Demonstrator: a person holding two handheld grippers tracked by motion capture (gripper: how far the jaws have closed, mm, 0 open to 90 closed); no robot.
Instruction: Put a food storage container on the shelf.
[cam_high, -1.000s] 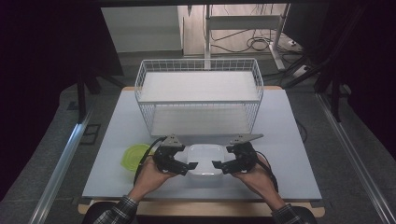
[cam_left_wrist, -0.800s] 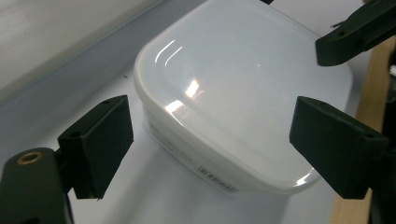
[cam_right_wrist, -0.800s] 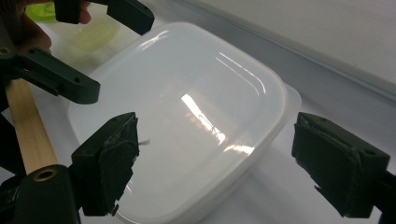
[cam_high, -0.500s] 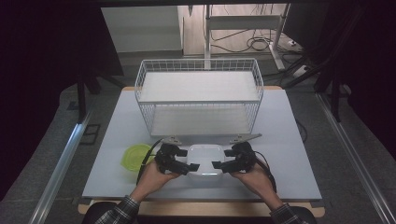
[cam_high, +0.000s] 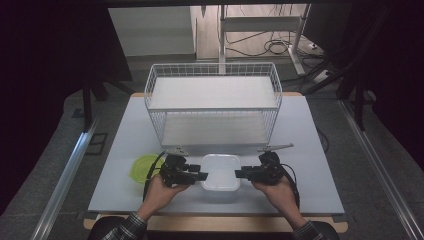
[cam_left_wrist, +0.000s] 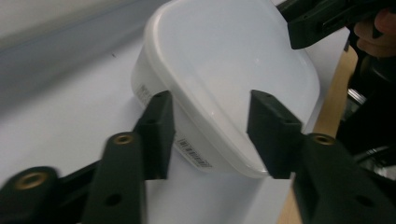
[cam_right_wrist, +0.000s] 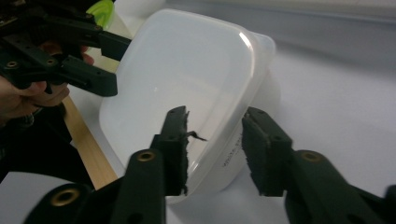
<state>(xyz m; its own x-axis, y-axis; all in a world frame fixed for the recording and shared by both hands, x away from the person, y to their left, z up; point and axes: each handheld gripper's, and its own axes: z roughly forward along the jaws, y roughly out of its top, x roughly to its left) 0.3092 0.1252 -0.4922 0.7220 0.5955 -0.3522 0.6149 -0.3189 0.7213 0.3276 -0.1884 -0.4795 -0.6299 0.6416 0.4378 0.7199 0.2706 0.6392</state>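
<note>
Pale grey counter, white wire shelf rack beyond the fingers. White lidded plastic container: between both grippers. Left gripper: fingers just closing, straddling the container's near corner. Right gripper: fingers just closing over the opposite edge; contact unclear. Green lid: beside left hand.

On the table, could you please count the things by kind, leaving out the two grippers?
White plastic container: 1
White wire rack: 1
Green lid: 1
Total: 3
</note>
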